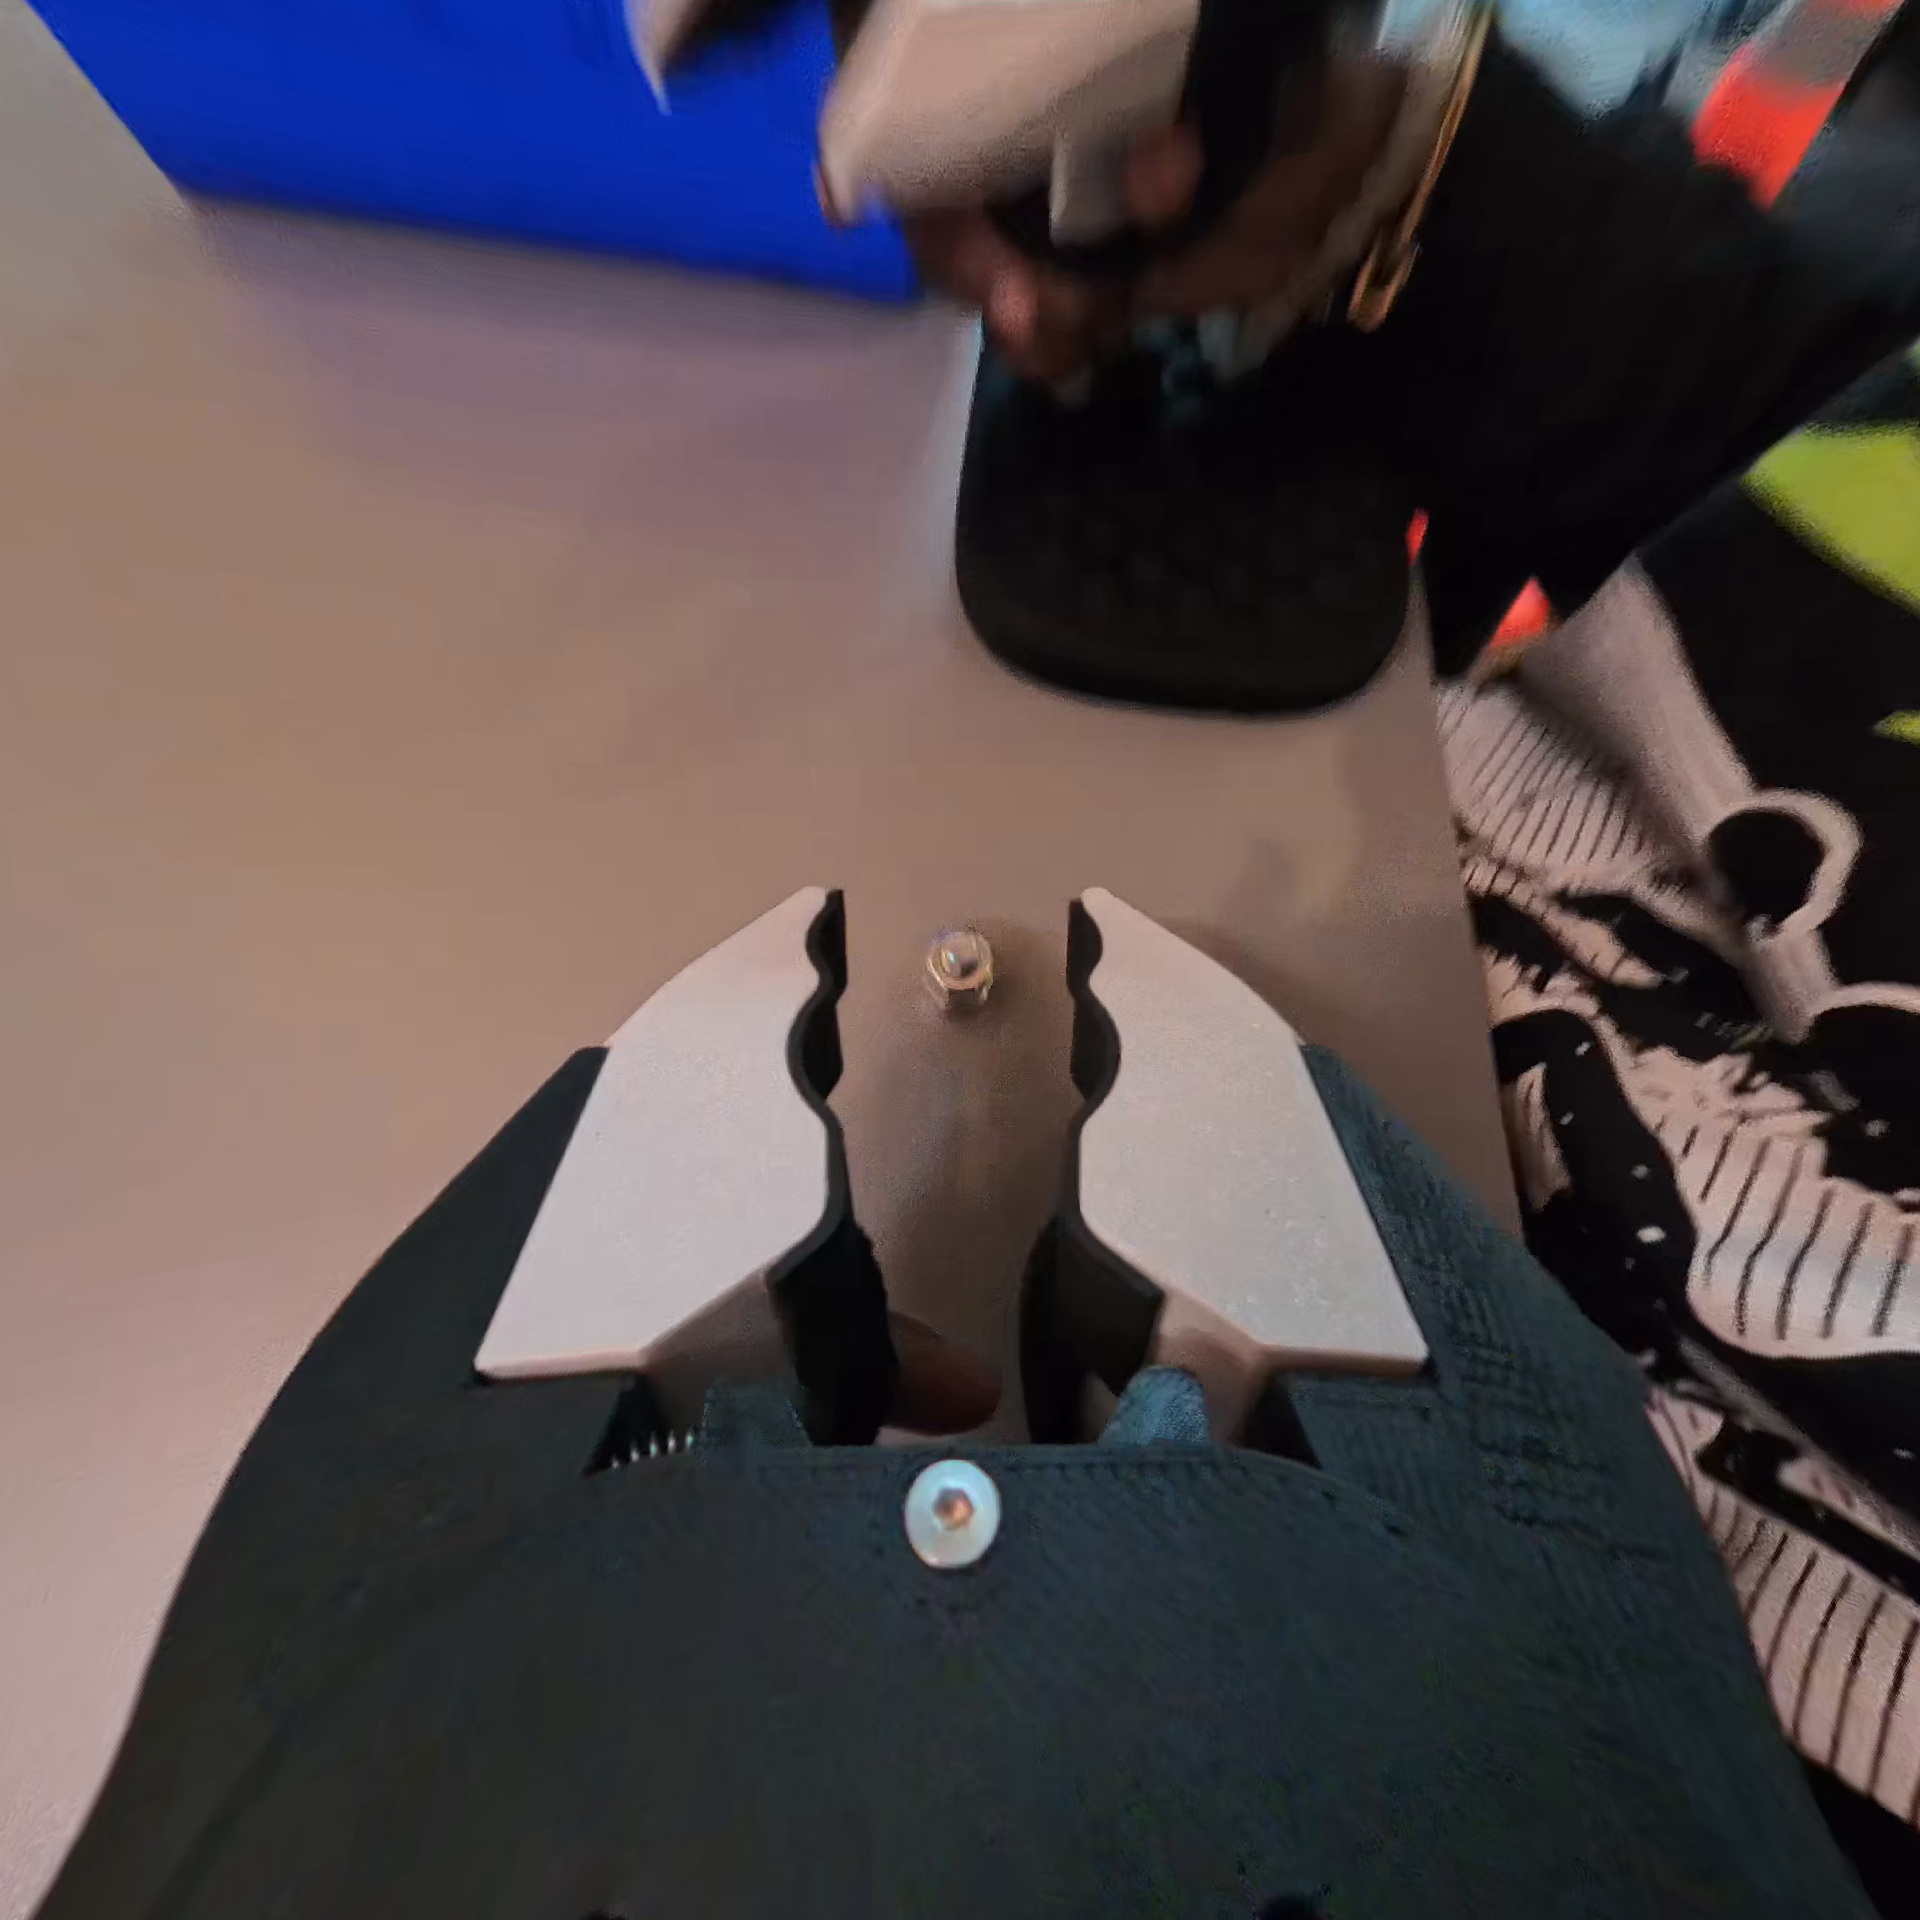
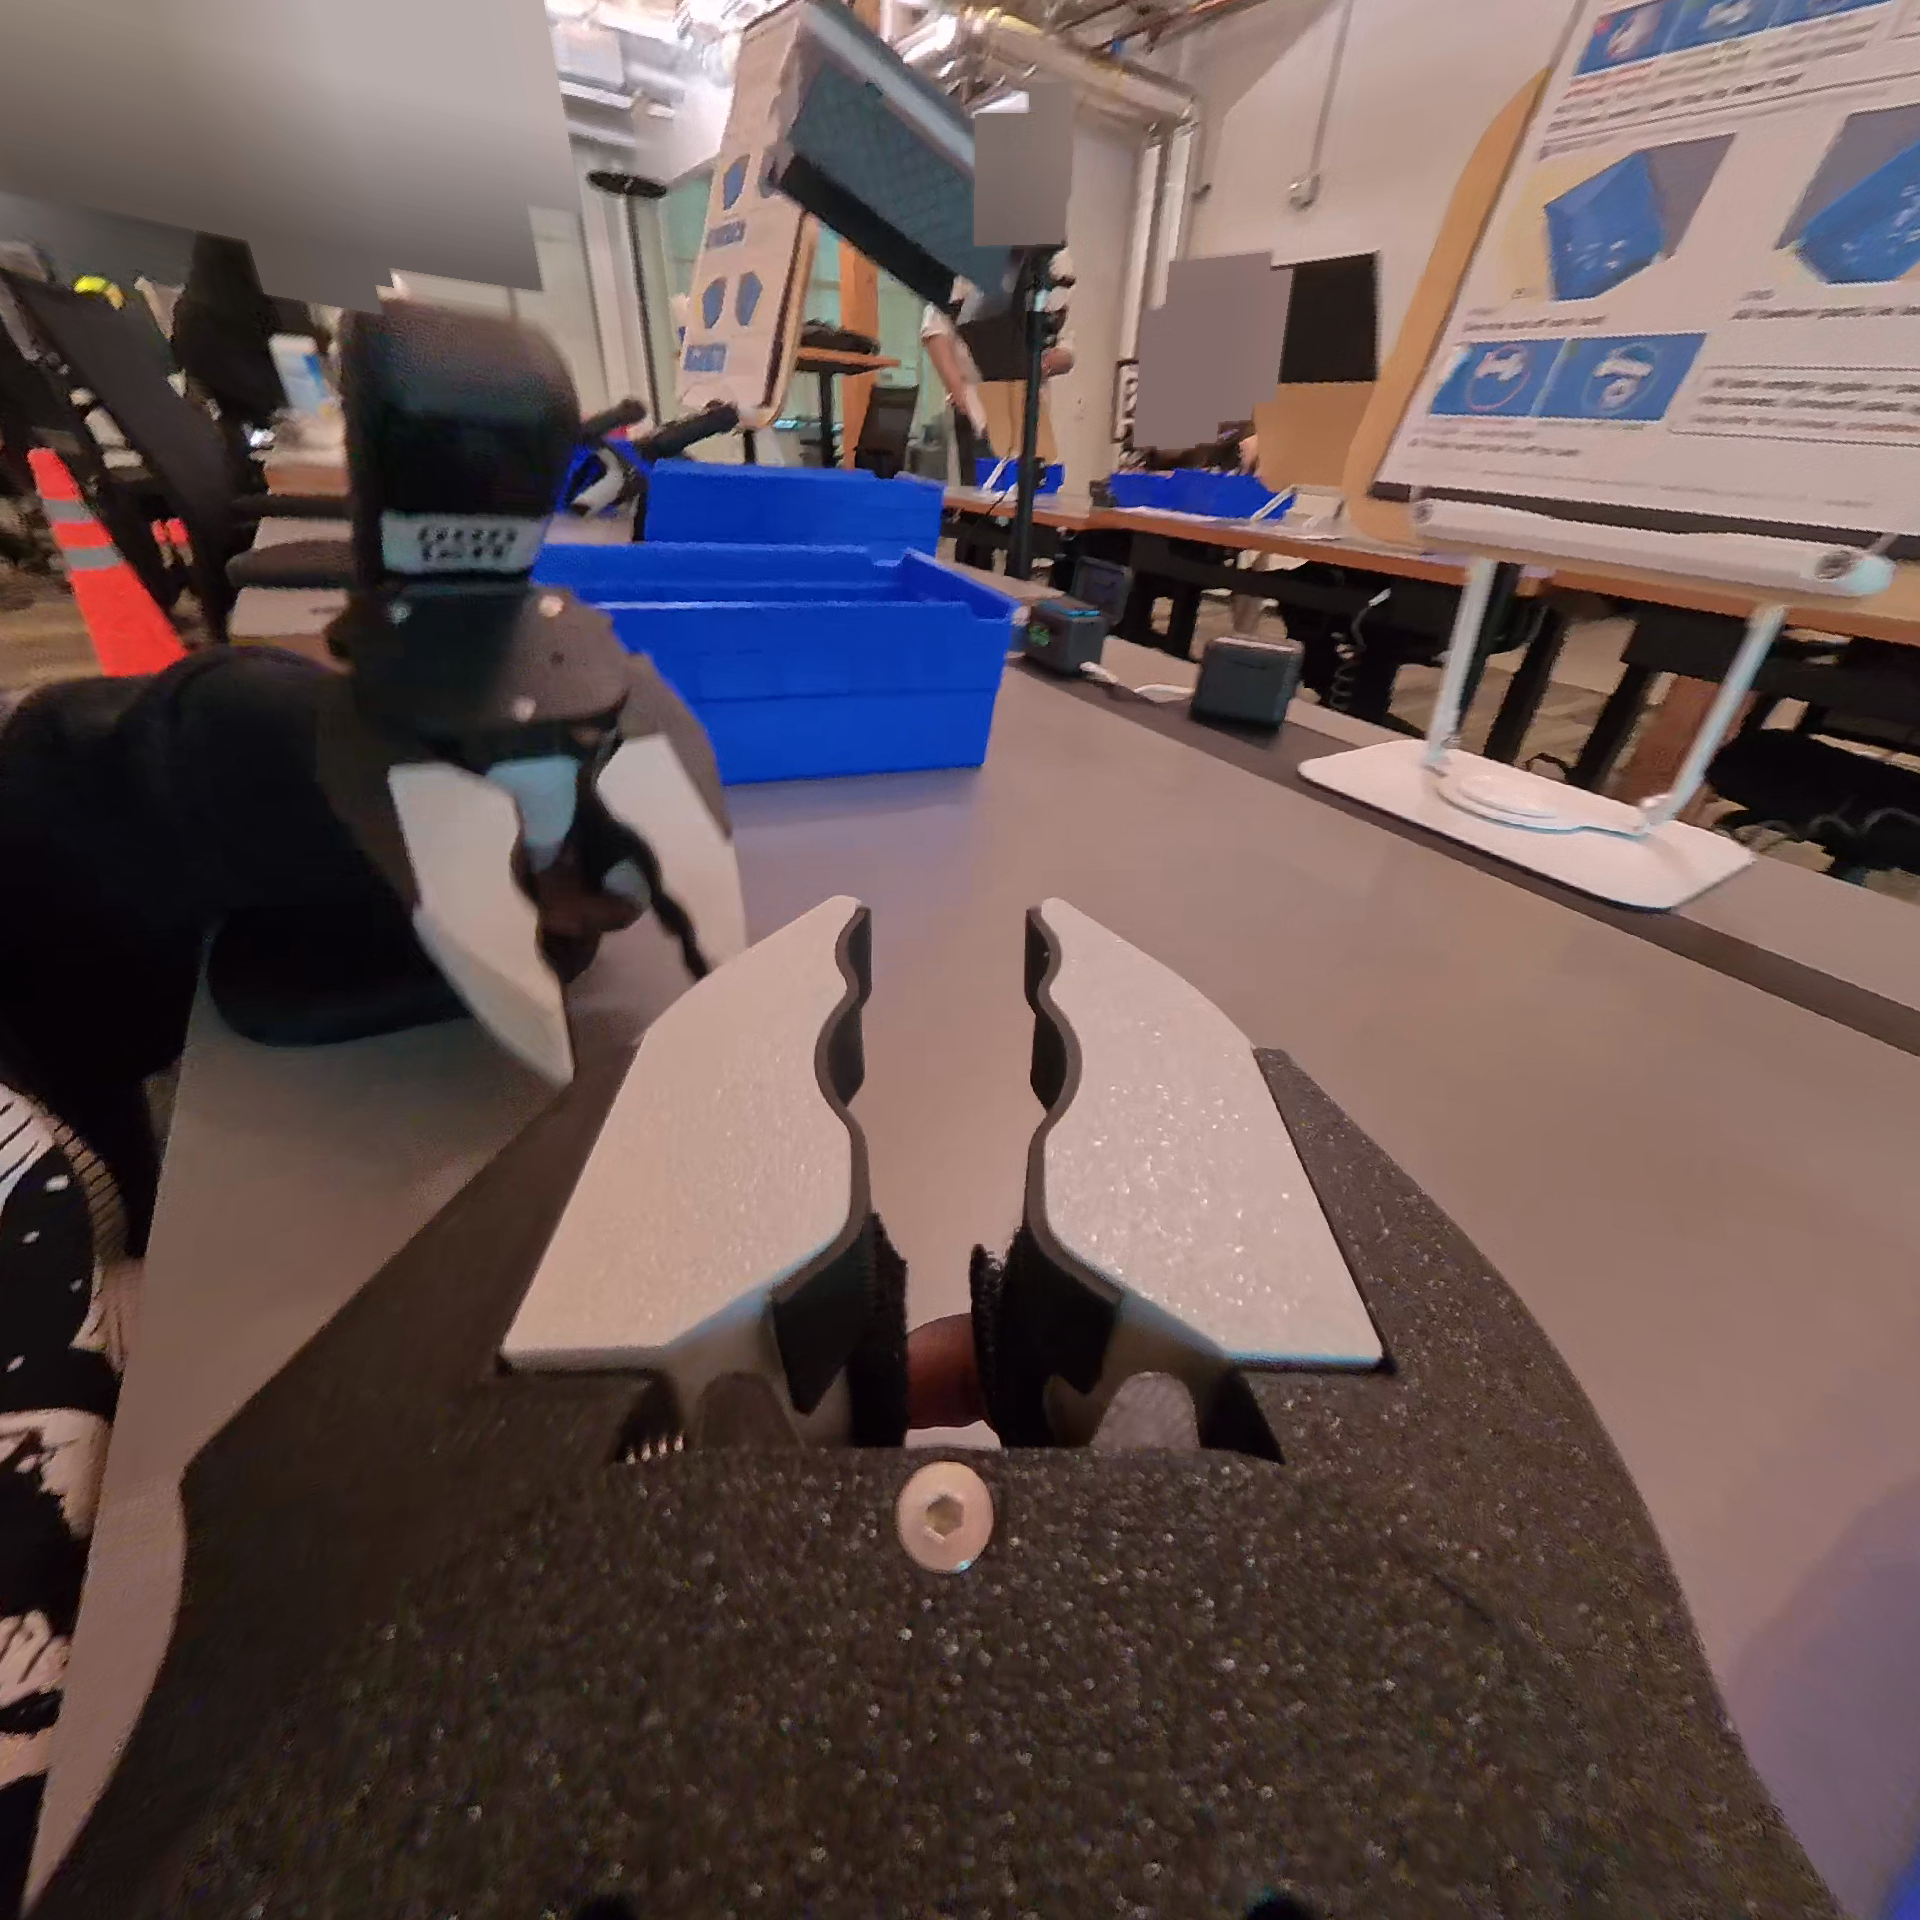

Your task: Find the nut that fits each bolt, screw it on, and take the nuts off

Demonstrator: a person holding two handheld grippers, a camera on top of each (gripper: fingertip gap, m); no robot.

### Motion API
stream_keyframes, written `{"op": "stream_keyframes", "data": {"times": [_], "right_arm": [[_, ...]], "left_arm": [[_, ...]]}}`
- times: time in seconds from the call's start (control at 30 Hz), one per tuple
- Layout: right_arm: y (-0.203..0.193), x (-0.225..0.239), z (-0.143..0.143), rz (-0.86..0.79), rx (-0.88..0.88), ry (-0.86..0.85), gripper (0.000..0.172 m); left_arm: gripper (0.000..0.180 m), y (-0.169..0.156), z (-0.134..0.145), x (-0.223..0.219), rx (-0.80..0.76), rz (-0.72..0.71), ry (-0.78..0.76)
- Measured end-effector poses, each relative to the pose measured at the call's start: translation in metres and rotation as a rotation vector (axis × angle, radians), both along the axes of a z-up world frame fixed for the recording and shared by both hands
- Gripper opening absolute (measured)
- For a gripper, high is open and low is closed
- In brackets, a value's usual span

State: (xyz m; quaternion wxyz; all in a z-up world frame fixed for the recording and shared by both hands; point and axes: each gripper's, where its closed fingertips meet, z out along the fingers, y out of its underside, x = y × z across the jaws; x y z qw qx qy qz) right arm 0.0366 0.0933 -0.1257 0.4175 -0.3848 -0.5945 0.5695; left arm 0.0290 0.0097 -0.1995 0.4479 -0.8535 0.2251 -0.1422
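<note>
A small silver hex nut (image 1: pixel 961 971) stands on the grey table (image 1: pixel 416 675) between the fingertips of my left gripper (image 1: pixel 956 935). Both pads stand clear of it, so the left gripper is open and holds nothing. The left gripper also shows in the right wrist view (image 2: pixel 623 987), pointing down at the table with its jaws apart. My right gripper (image 2: pixel 945 935) is open and empty above the table (image 2: pixel 1247 1039). It appears blurred at the top of the left wrist view (image 1: pixel 1039 156). No bolt can be made out.
A blue bin (image 2: pixel 810 665) stands at the back of the table and also shows in the left wrist view (image 1: pixel 468 135). A black rounded object (image 1: pixel 1174 561) lies behind the nut. A patterned sleeve (image 1: pixel 1714 1039) is at the right. A white document stand (image 2: pixel 1538 821) is at the far right. The grippers' ends are close to 11 cm from one another.
</note>
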Motion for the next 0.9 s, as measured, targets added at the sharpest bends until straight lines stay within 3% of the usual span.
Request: {"op": "stream_keyframes", "data": {"times": [0.17, 0.27, 0.47, 0.9], "right_arm": [[-0.043, -0.002, -0.026, 0.212, 0.097, -0.200, 0.025], [-0.069, -0.003, -0.049, 0.321, 0.158, -0.350, 0.025], [-0.086, -0.009, -0.079, 0.348, 0.282, -0.522, 0.017], [-0.088, -0.014, -0.096, 0.327, 0.356, -0.615, 0.012]], "left_arm": [[0.046, -0.013, 0.072, -0.034, 0.414, 0.106, -0.401], [0.046, -0.024, 0.092, -0.051, 0.536, 0.144, -0.536], [0.046, -0.021, 0.087, -0.049, 0.518, 0.142, -0.498], [0.046, -0.021, 0.084, -0.047, 0.511, 0.141, -0.468]]}}
